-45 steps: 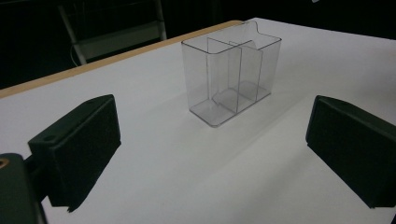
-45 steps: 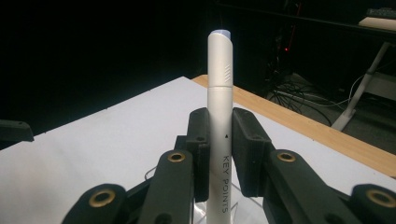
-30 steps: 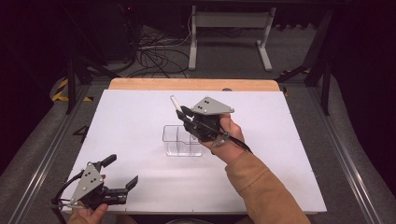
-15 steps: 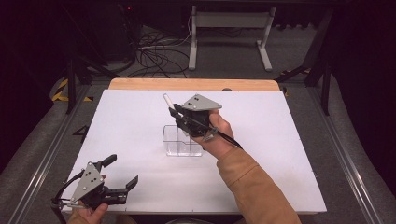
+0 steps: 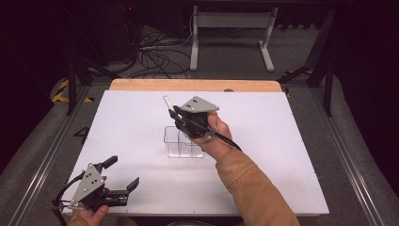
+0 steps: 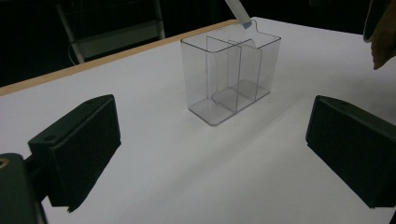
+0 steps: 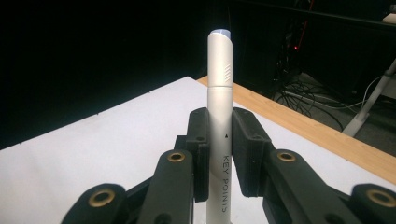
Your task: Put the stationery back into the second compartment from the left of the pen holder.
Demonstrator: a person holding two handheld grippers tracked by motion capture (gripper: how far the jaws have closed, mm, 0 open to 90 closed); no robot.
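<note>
Right gripper [image 7: 219, 140]: jaws pinched on a white marker pen [image 7: 219, 107], gripped at mid-barrel. "KEY POINT" is printed along the barrel; the last letters are hard to read. The capped end, with a ribbed patch, sticks out well past the jaws. The pen's lower end is cut off by the bottom edge of the right gripper view.

In the high view the right gripper [image 5: 184, 118] is held over the middle of the desk [image 5: 282, 155], just above a clear plastic organizer [image 5: 181, 143]. The pen [image 5: 167, 103] is seen slanting up toward the far-left. The organizer's near-right part is hidden behind the right hand [image 5: 214, 136] and its tan sleeve [image 5: 251, 188].

Left gripper [image 6: 210, 154]: jaws spread wide, nothing between them. It is held by the left hand [image 5: 87, 217] at the desk's near-left corner, well apart from the organizer. The hand is mostly cut off by the frame bottom.

In the left gripper view the organizer [image 6: 231, 77] is seen upright on the white desk top, split by clear dividers. Exact compartment count cannot be told through the transparent walls. The pen tip [image 6: 239, 11] is seen above its far rim; touching or not cannot be told.

Beyond the desk's far edge: a wooden strip [image 5: 195, 85], then tangled cables [image 5: 160, 52] and a white frame stand [image 5: 230, 28] on the floor.
</note>
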